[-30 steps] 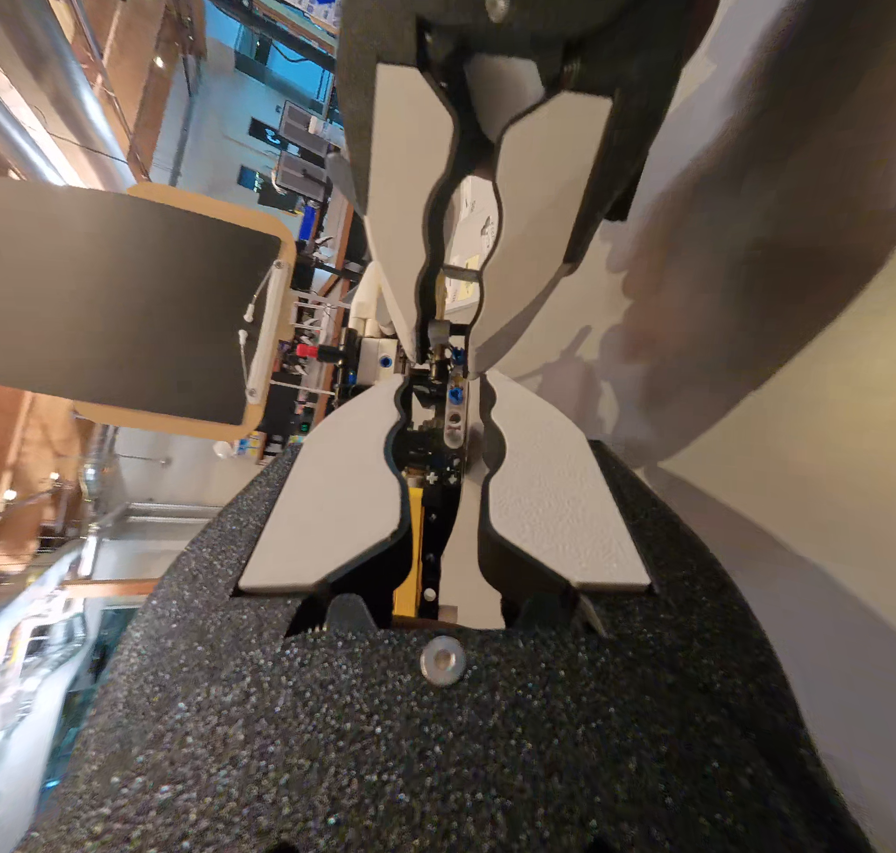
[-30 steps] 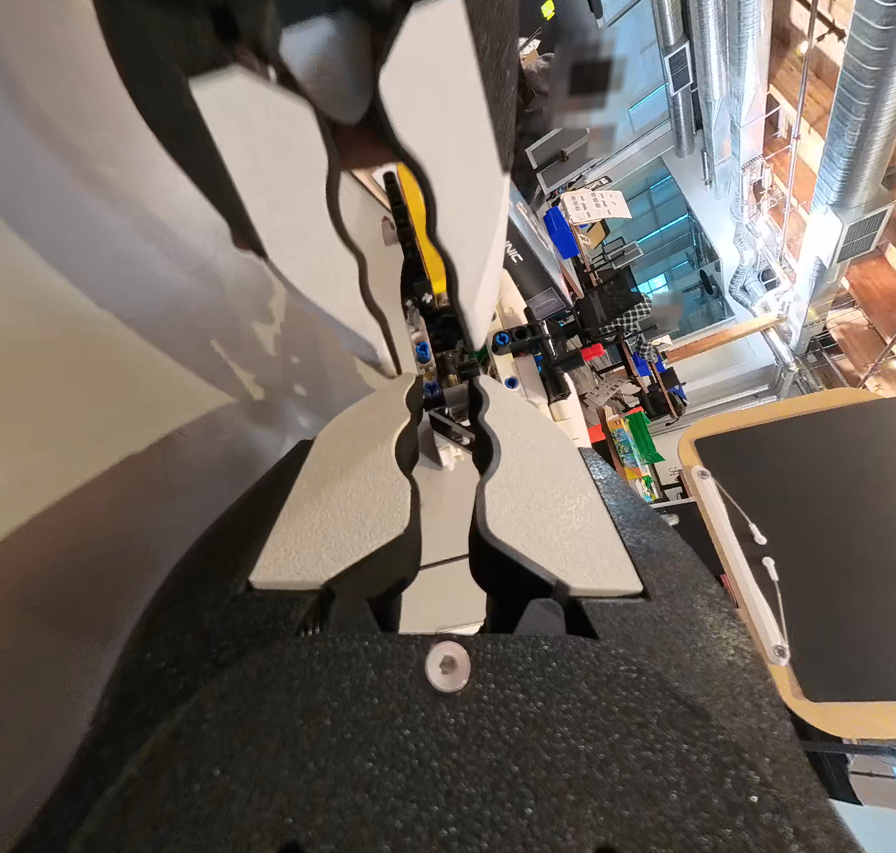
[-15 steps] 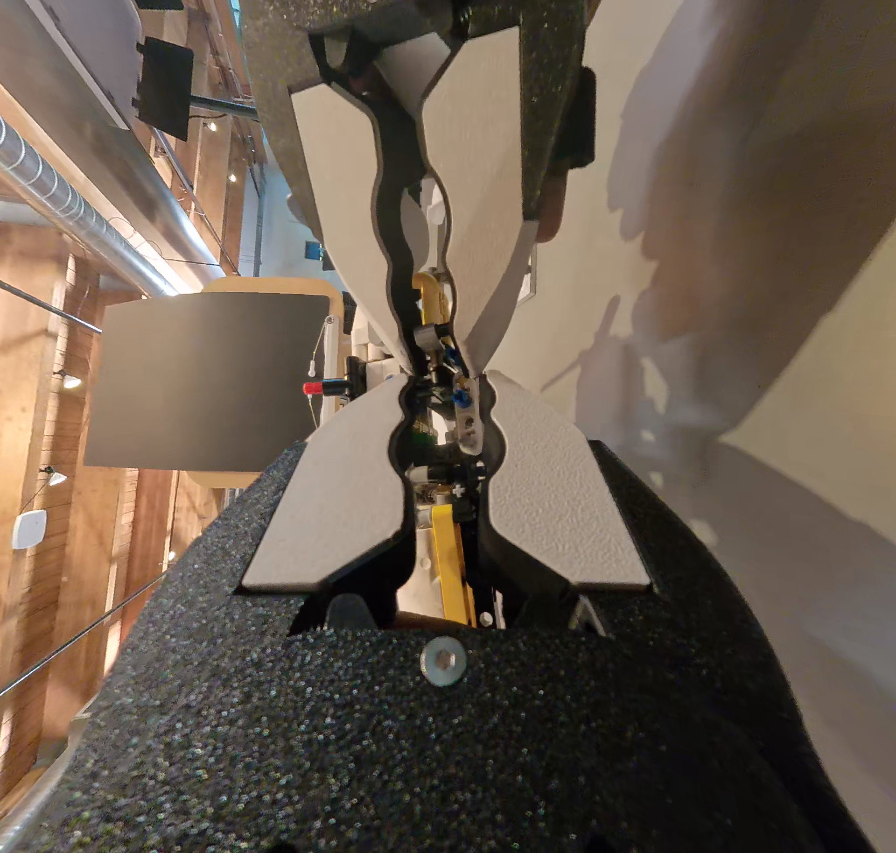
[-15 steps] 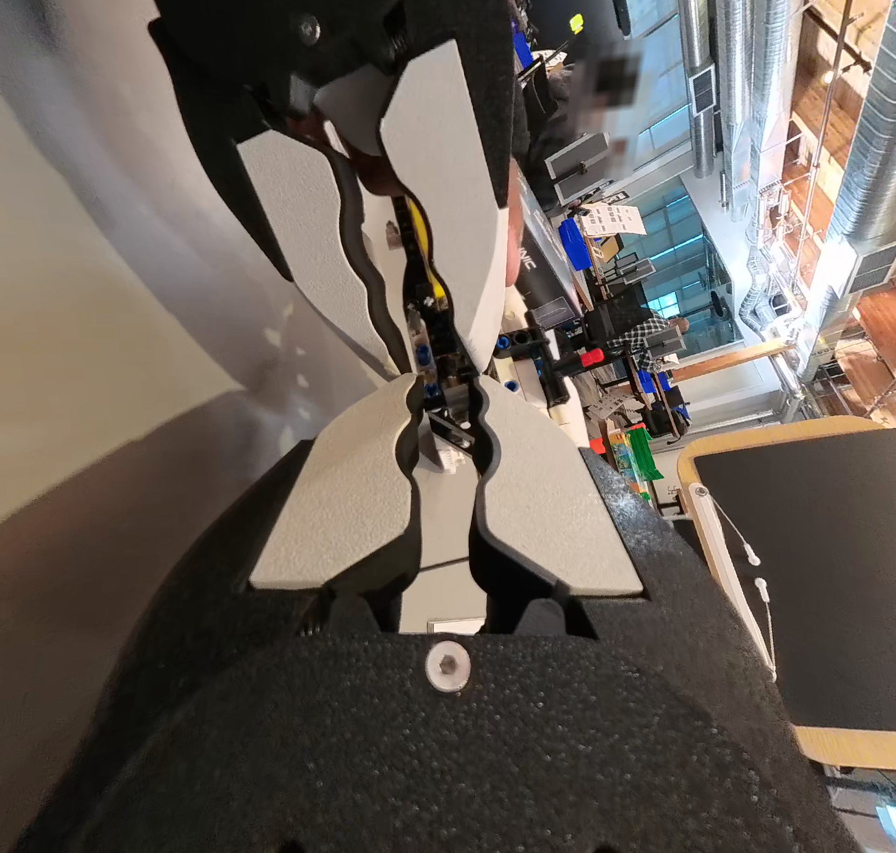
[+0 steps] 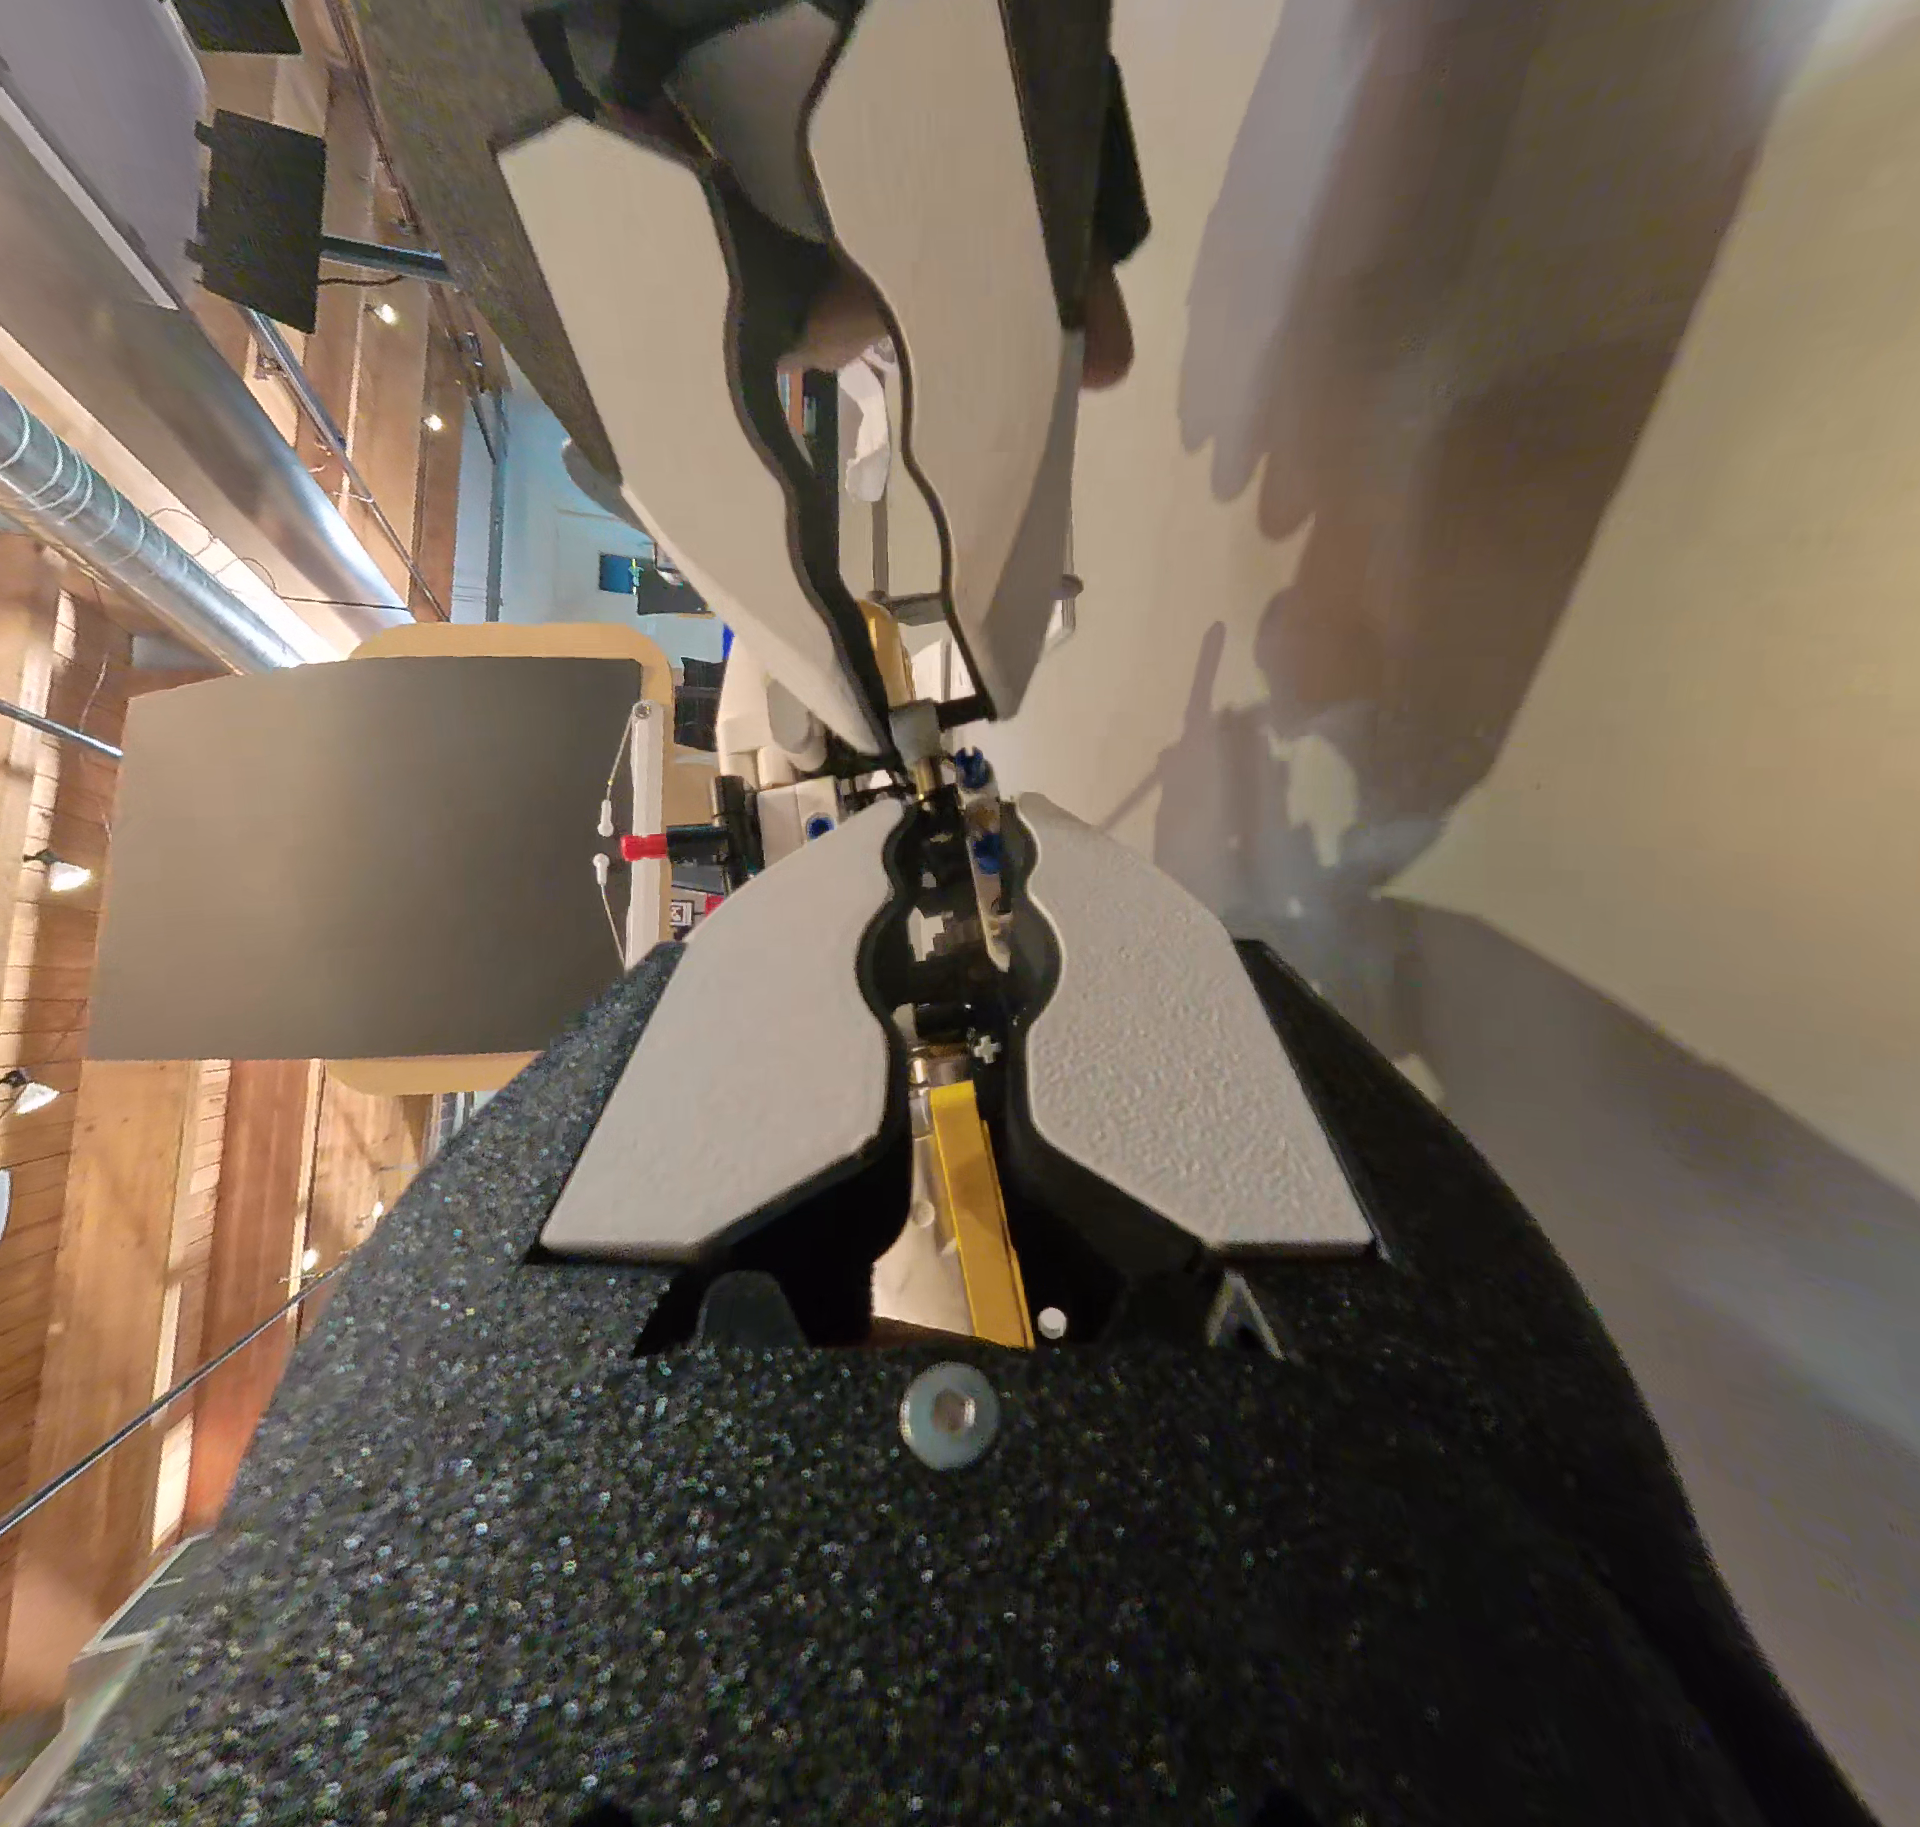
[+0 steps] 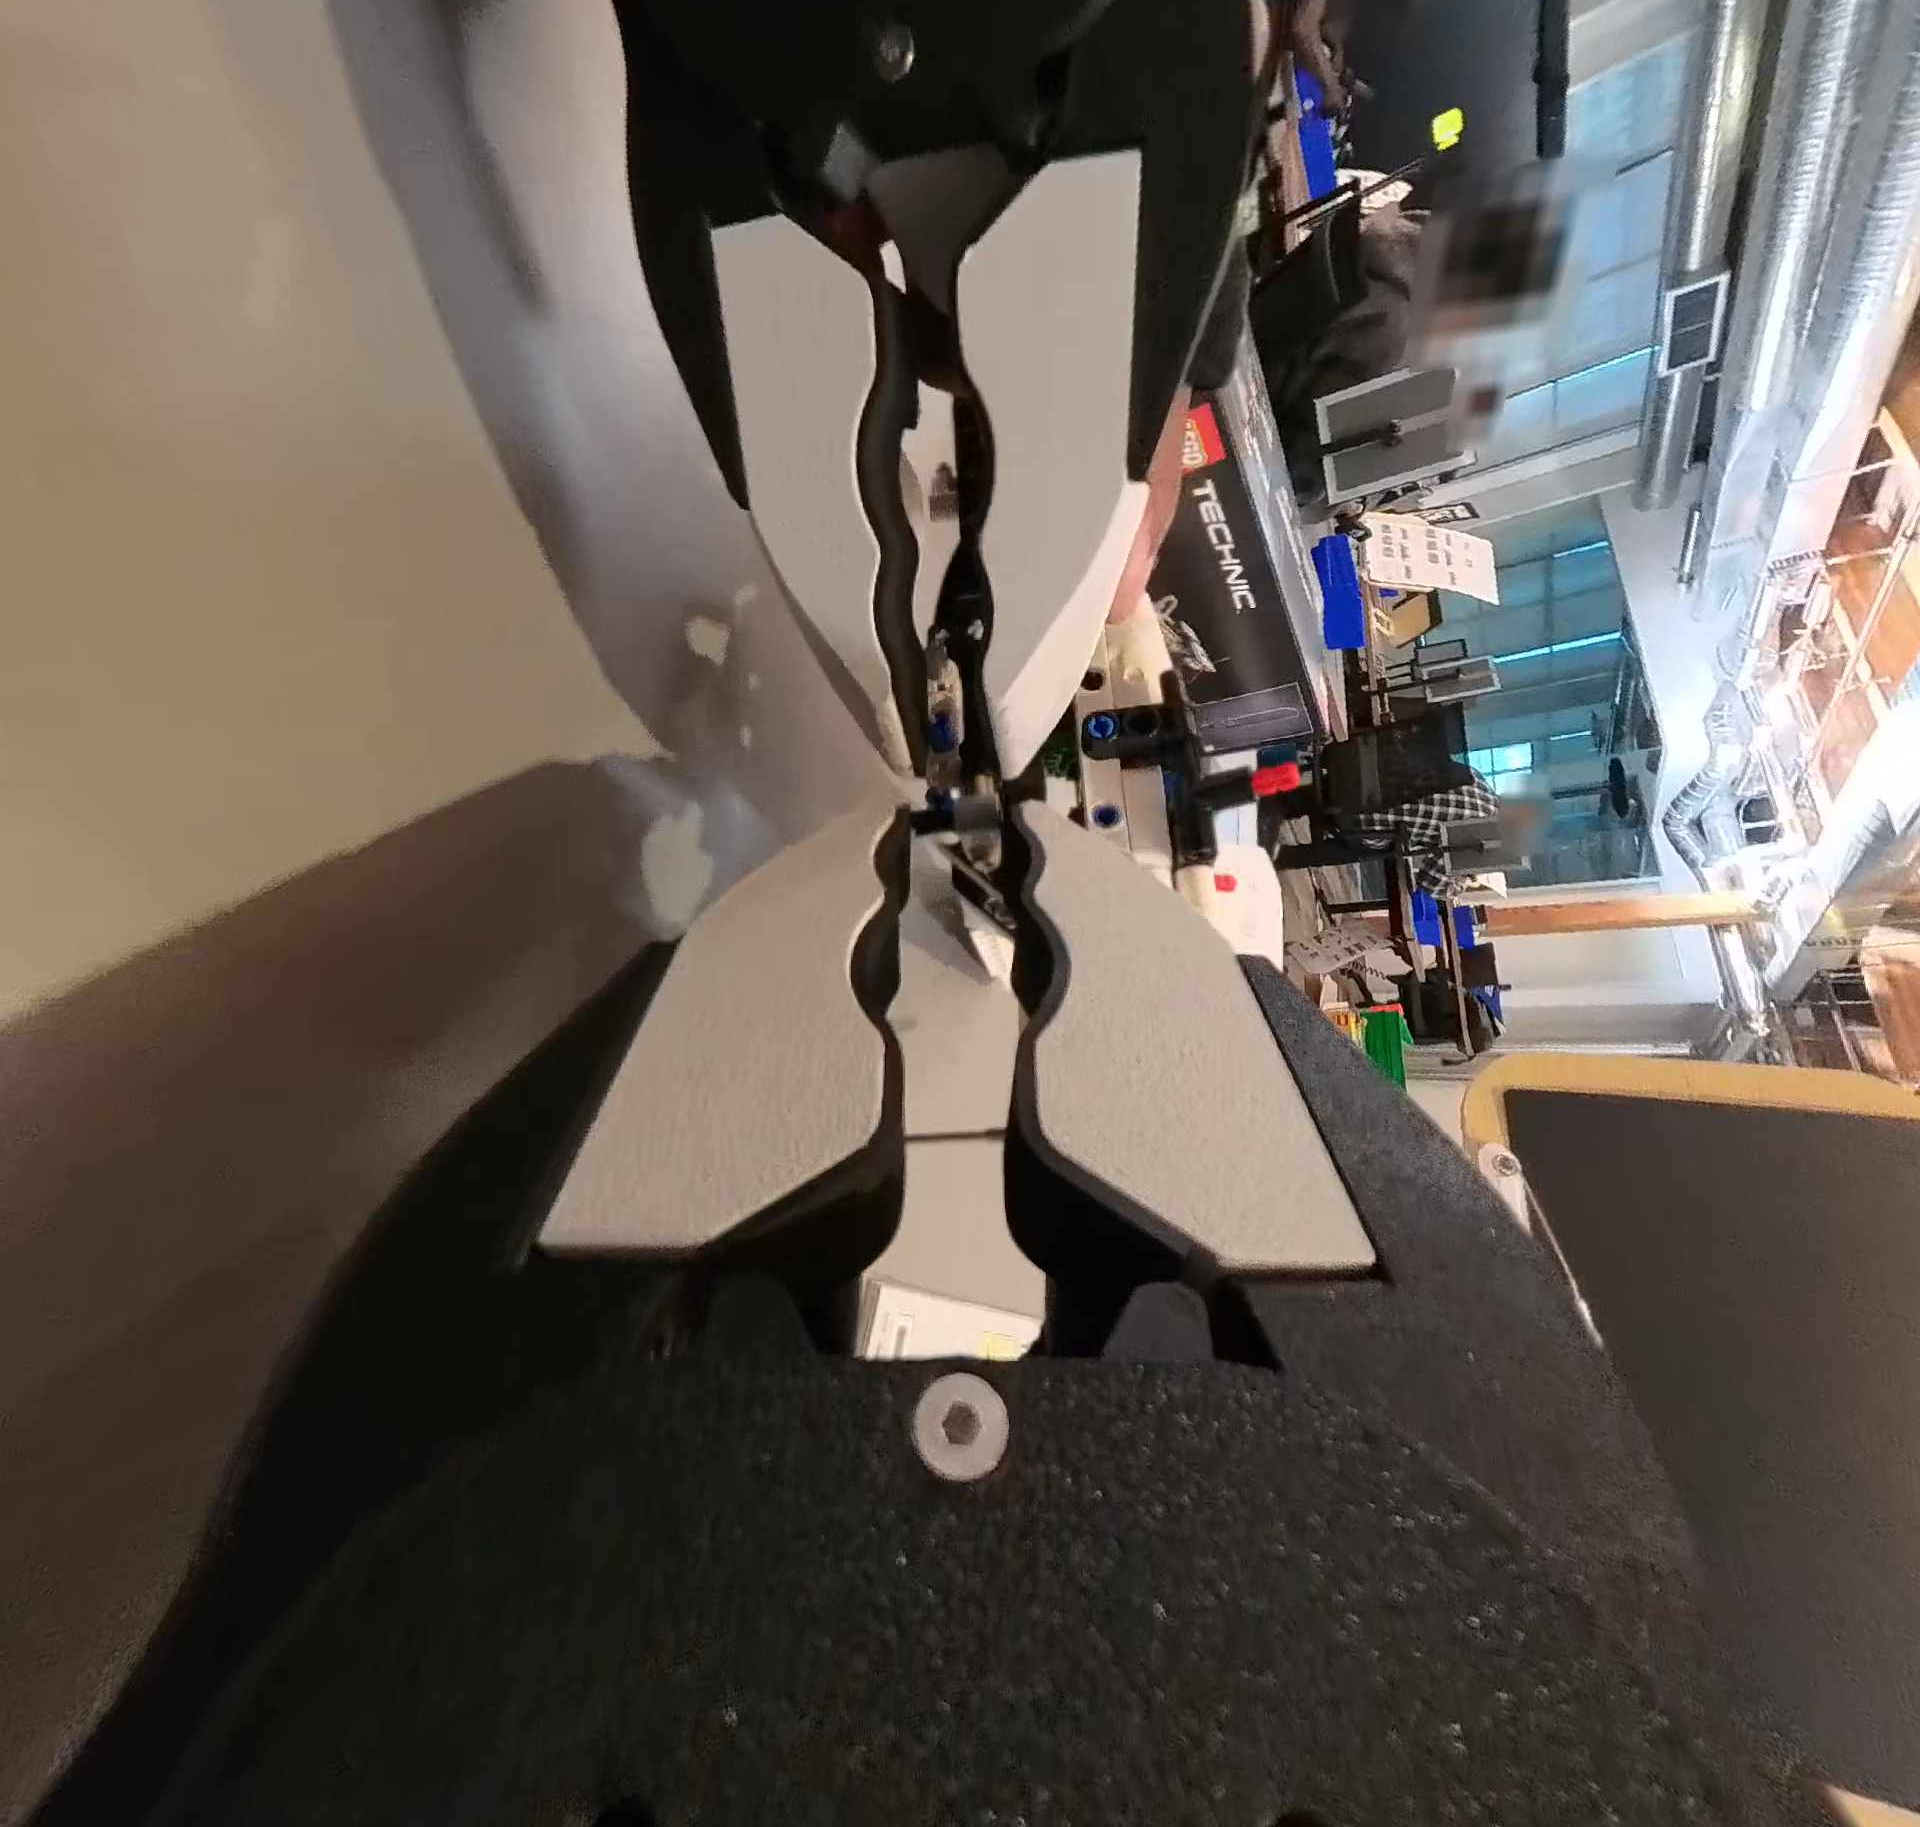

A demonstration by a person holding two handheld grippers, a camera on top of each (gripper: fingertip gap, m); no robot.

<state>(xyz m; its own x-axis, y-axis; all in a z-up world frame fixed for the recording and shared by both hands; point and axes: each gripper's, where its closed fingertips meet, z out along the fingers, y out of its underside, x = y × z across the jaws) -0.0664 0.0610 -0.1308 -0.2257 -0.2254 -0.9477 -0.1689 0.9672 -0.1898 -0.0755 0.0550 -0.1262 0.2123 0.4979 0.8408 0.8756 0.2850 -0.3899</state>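
Black-and-yellow toy-brick assembly [image 5: 951,946] runs lengthwise between the two tools, its long axis straight along both pairs of fingers, which meet nearly tip to tip. The left hand-held gripper [image 5: 951,832] is clamped on the black end, yellow beam trailing toward its camera; the right hand-held gripper [image 6: 961,821] is clamped on a small grey connector [image 6: 975,813] at the other end. Only the left view shows the yellow beam; only the right shows the white brick model [image 6: 1153,790] on the bench [image 6: 260,427] beyond.

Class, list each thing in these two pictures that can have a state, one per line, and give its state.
Left gripper: jaws closed on the toy brick assembly.
Right gripper: jaws closed on the grey piece at its other end.
Toy brick assembly: black, grey and yellow with blue pins, held in the air between both grippers.
White toy brick model: standing behind, untouched.
Black box: closed.
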